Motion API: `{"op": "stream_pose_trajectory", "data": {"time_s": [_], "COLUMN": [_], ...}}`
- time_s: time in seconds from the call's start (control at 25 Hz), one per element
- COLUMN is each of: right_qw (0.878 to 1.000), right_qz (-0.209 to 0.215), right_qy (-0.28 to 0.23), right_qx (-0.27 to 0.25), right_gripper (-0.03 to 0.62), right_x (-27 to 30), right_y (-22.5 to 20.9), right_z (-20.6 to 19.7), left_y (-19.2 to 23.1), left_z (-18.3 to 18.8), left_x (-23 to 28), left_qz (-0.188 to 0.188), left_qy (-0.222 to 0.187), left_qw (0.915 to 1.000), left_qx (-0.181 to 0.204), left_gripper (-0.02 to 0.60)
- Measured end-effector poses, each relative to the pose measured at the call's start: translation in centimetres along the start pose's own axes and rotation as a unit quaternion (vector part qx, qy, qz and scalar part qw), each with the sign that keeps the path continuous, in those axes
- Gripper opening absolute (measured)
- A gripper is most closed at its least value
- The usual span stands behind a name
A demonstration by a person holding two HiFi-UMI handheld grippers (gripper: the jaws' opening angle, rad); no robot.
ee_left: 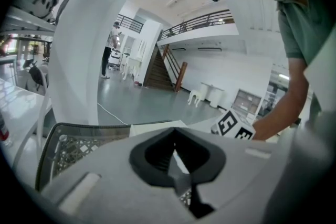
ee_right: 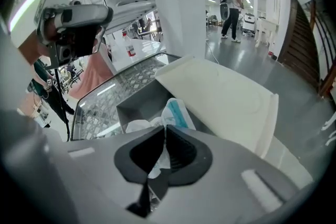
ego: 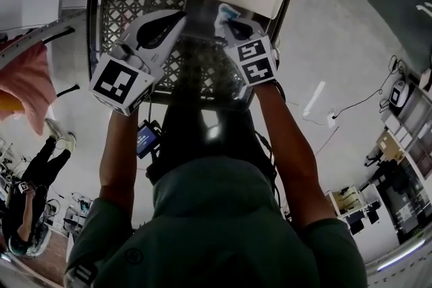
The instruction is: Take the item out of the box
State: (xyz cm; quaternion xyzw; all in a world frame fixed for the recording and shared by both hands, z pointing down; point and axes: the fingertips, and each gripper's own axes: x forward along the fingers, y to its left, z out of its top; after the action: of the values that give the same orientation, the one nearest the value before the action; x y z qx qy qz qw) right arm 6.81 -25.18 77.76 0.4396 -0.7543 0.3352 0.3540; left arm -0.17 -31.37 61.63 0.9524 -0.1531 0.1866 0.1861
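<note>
my right hand-held gripper (ee_right: 164, 132) is pinched narrow on the white-and-blue packet (ee_right: 176, 112). the packet's top shows just past the jaw tips and the rest sits in the open box (ee_right: 131, 108), ready to lift clear. this gripper points steeply down. beside it, the left hand-held gripper (ee_left: 175, 132) has its jaws together and lies nearer level, likely steadying the box.

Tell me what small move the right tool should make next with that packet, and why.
Probably lift the right tool straight up. Its jaws are clamped on the plastic-wrapped packet, which is not yet clear of the grey box, and the white lid is folded back, so nothing seems to block the way up.
</note>
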Motion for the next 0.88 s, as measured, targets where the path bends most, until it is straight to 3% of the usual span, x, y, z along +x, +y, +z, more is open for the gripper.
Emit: {"op": "stream_pose_trajectory", "data": {"time_s": [0.88], "right_qw": [0.991], "right_qz": [-0.012], "right_qy": [-0.137], "right_qx": [0.002], "right_gripper": [0.014], "right_x": [-16.2], "right_y": [3.3], "right_z": [8.3], "left_y": [-6.4], "left_z": [7.7], "left_x": [-7.4], "left_qz": [0.011], "left_qy": [-0.034], "left_qw": [0.9981], "left_qx": [0.050], "left_gripper": [0.002]}}
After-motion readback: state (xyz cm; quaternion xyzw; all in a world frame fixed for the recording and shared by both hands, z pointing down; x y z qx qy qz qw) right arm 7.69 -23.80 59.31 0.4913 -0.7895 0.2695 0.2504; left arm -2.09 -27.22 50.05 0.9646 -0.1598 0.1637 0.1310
